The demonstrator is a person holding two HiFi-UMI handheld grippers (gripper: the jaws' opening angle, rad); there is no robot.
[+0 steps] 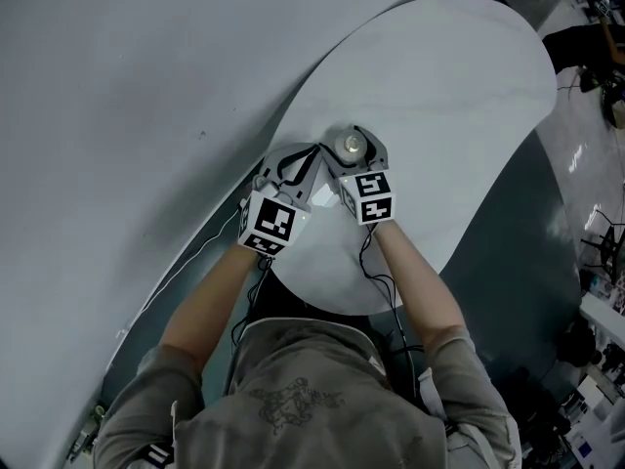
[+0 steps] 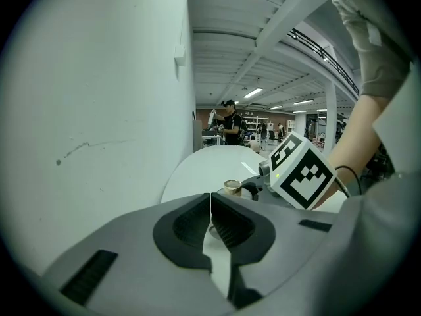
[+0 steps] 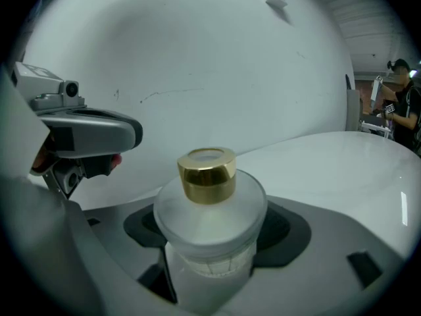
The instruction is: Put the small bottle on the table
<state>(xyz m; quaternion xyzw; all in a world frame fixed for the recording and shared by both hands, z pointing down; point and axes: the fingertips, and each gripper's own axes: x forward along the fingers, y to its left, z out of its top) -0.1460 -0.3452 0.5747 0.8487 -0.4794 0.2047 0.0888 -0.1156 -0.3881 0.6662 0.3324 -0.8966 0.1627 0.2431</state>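
A small frosted bottle (image 3: 209, 219) with a gold cap (image 3: 206, 174) stands upright between the jaws of my right gripper (image 3: 214, 234), which is shut on its body. In the head view the bottle (image 1: 350, 146) is over the near left part of the white round table (image 1: 459, 115); whether its base touches the top is hidden. My left gripper (image 1: 311, 152) is close on the bottle's left, shut with nothing in it. In the left gripper view, that gripper (image 2: 210, 201) has its pads pressed together. The gold cap (image 2: 231, 187) shows just beyond them.
A large pale wall (image 1: 127, 96) runs close along the table's left side. Dark floor (image 1: 518, 252) lies to the right, with cluttered benches (image 1: 601, 291) at the far right. A person (image 2: 229, 120) stands beyond the table's far end.
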